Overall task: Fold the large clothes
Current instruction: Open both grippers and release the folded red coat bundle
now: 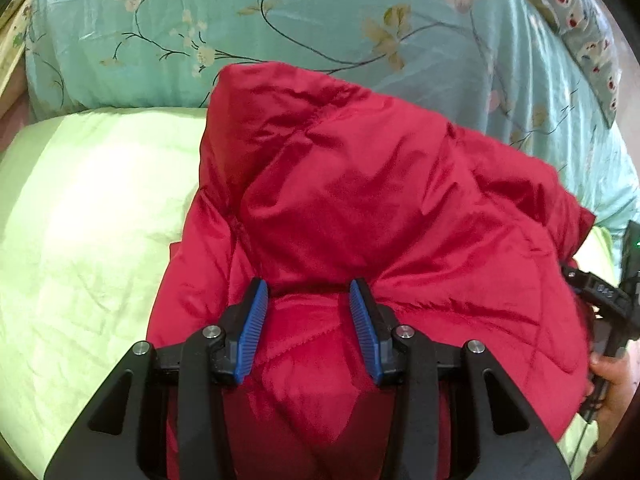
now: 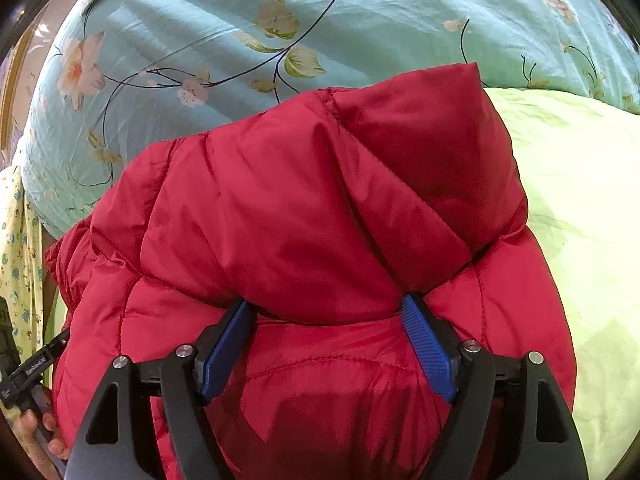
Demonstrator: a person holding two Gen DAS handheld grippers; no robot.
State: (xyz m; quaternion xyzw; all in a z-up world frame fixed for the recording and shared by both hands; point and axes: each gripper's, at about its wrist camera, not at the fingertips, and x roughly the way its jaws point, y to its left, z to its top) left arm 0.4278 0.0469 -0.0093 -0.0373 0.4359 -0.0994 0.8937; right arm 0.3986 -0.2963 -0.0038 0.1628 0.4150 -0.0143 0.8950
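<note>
Two grippers work the same garment from opposite sides. The left gripper (image 1: 308, 284) has its blue pads spread partway, with a thick roll of the red puffer jacket (image 1: 360, 200) bulging between them; the fabric fills the gap, so it looks held, though I cannot tell how firmly. The right gripper (image 2: 326, 304) stands somewhat wider, its pads pressed into a fat fold of the same jacket (image 2: 300, 200), which bunches over the fingertips.

To do this step well, my judgement is that both should carry the folded edge at the same height and pace, keeping the slippery quilted shell taut between them so the upper layer lands square on the lower one. Puffy filling springs back, so pressing the fold flat before letting go would help it stay.

The jacket lies heaped on the pale green sheet (image 1: 80, 240), its far, raised end close to the teal floral quilt (image 1: 200, 20) behind it. At the right edge of the left wrist view, the right hand (image 1: 612, 380) grips the other tool just beside the jacket.
</note>
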